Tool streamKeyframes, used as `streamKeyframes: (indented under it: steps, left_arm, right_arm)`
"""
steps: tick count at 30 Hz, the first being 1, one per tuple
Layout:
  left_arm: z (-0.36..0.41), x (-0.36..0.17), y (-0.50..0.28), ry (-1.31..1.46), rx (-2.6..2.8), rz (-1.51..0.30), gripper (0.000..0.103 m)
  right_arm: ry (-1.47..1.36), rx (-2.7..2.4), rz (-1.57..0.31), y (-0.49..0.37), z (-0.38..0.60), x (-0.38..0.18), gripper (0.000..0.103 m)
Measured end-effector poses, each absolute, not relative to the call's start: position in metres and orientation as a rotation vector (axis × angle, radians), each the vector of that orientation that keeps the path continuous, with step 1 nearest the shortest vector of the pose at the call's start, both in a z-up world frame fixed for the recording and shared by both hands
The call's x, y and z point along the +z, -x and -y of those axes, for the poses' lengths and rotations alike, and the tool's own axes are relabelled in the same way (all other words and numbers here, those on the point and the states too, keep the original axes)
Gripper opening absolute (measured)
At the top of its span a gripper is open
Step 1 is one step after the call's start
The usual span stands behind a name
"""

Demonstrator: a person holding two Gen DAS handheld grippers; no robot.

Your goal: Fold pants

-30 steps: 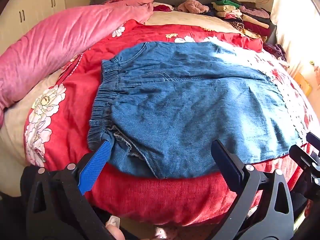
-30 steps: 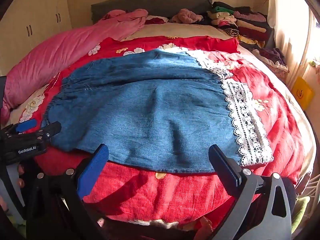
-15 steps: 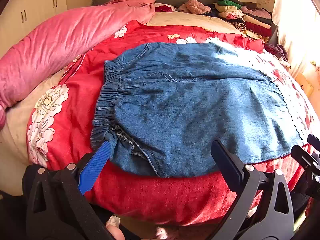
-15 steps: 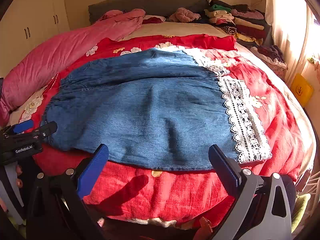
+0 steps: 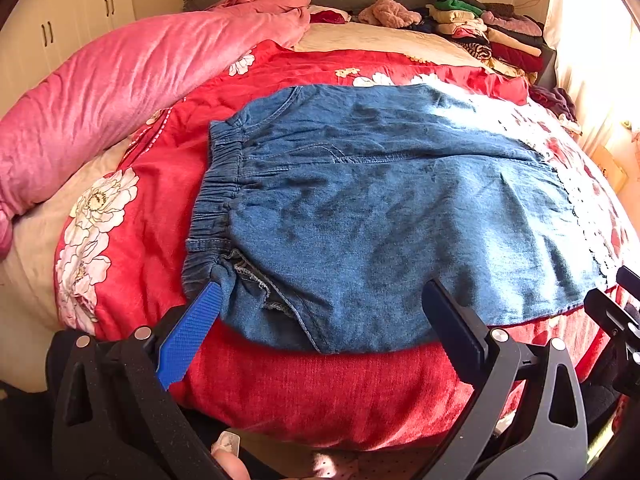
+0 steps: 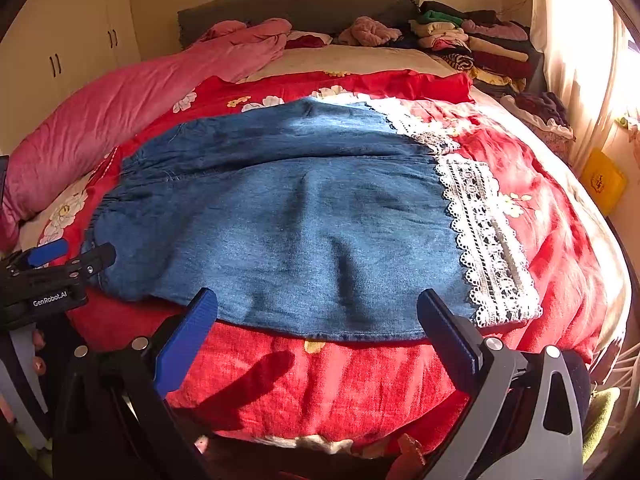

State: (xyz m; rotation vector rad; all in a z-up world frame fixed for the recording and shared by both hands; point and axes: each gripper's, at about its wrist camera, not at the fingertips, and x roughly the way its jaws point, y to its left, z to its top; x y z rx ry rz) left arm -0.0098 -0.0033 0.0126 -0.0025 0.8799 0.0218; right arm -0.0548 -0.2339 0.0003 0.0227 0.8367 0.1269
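Blue denim pants lie flat across a red floral bedspread, elastic waistband at the left, white lace hems at the right. My left gripper is open at the near edge by the waistband corner, its blue finger just touching the corner. My right gripper is open at the near edge of the pants, close to the lace hem. Neither holds cloth. The left gripper also shows in the right wrist view.
A pink quilt lies rolled along the bed's left side. Folded clothes are stacked at the headboard's right. A curtain and a yellow box stand at the right. White wardrobes stand at the left.
Both grippers have drawn slightly back and up from the bed, so the pants sit a little lower in each view. The pants have not moved.
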Motion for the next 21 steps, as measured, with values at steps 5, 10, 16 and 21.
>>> streamKeyframes:
  steps: [5,10,16,21]
  left_arm:
    - [0.0032,0.0124,0.0097,0.001,0.022,-0.878,0.095]
    - [0.0015,0.0124,0.0096,0.0,0.025,-0.878,0.095]
    - [0.0007,0.012,0.0088,-0.001,0.024,-0.879,0.095]
    - [0.0004,0.0122,0.0086,-0.001,0.022,-0.876,0.095]
  right_arm:
    - [-0.023,0.128,-0.836,0.0549,0.234,0.0001,0.099]
    - [-0.023,0.129,-0.836,0.0548,0.2333,0.0002,0.099]
    - [-0.018,0.13,-0.833,0.0551,0.2322,0.0016,0.099]
    - [-0.011,0.131,-0.829,0.0542,0.2299,0.0029,0.099]
